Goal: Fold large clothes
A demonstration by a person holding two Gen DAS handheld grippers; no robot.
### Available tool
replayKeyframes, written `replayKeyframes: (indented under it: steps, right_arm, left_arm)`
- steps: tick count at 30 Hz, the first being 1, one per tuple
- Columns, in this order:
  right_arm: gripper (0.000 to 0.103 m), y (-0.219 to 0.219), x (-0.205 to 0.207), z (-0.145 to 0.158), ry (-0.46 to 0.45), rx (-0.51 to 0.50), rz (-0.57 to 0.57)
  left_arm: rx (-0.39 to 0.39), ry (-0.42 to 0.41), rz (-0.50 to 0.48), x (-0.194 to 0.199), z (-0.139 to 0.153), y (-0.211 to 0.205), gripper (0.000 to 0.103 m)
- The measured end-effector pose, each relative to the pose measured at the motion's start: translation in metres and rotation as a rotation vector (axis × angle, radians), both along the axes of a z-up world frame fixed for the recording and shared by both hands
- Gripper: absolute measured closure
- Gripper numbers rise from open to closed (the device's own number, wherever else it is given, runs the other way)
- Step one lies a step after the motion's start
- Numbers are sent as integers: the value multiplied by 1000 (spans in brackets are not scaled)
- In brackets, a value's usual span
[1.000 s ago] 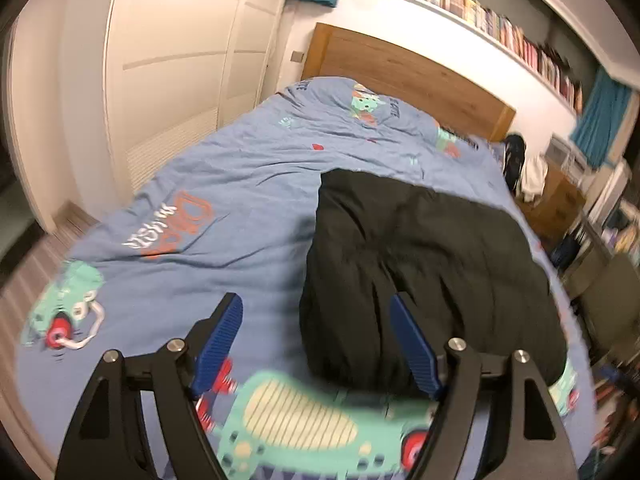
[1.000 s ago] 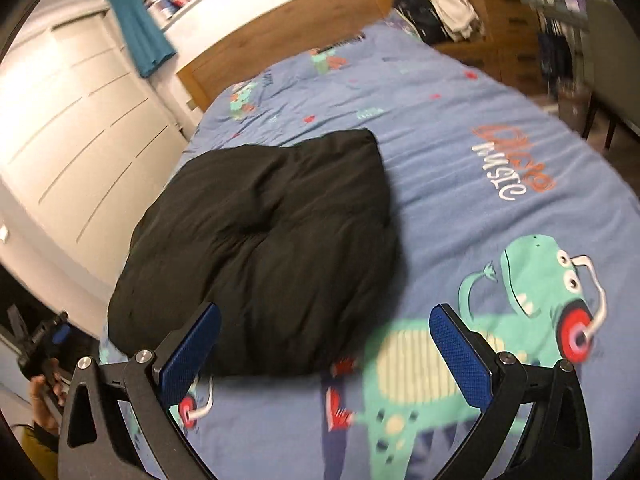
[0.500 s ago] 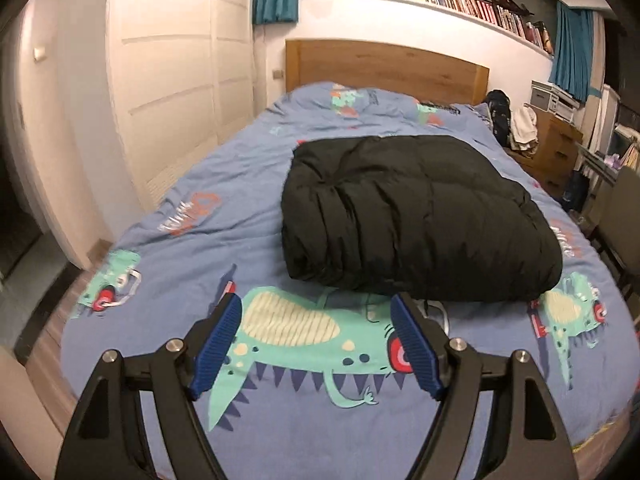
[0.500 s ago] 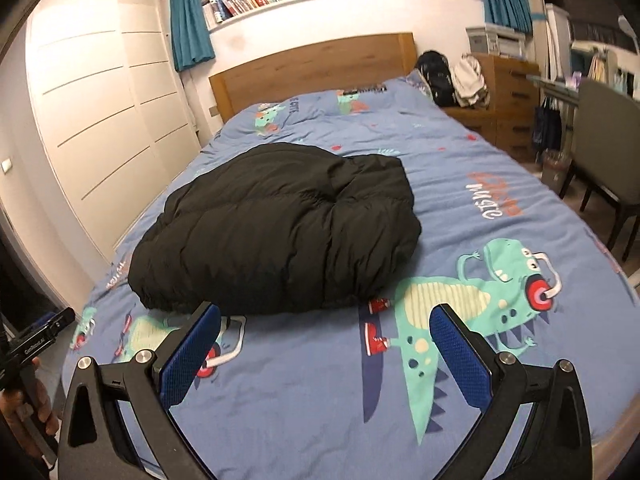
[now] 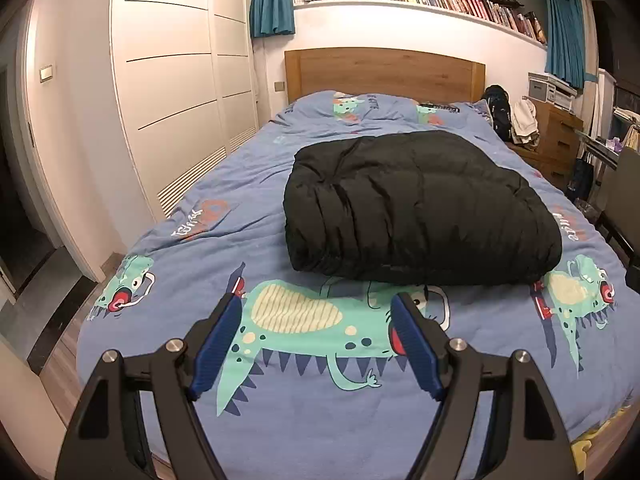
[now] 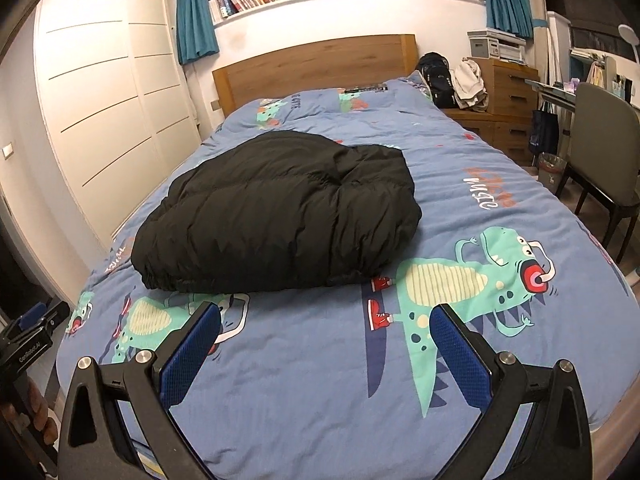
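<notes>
both grippers, left (image 5: 316, 312) and right (image 6: 324, 322), hang with jaws apart and empty over the bed's (image 5: 280, 400) foot, short of the jacket (image 5: 416, 216), which lies folded mid-bed toward the headboard (image 5: 384, 72), so folding looks done.

A black, puffy quilted down jacket (image 5: 416, 208) lies folded into a thick, rounded bundle on the blue dinosaur-print bedspread (image 5: 304, 392), about mid-bed. Its stitched channels are creased, and its near edge bulges just above the green dinosaur figure.
</notes>
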State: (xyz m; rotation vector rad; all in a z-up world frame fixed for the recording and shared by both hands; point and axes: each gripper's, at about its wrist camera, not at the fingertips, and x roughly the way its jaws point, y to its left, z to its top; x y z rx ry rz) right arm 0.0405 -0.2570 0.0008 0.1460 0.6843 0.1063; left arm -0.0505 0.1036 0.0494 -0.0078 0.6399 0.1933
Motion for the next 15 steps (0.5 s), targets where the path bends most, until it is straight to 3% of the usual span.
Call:
replayKeyframes:
  steps: [15]
  right_arm:
    - [1, -2, 5, -36, 59, -43, -35]
  left_arm:
    - [2, 52, -20, 18, -35, -8, 27]
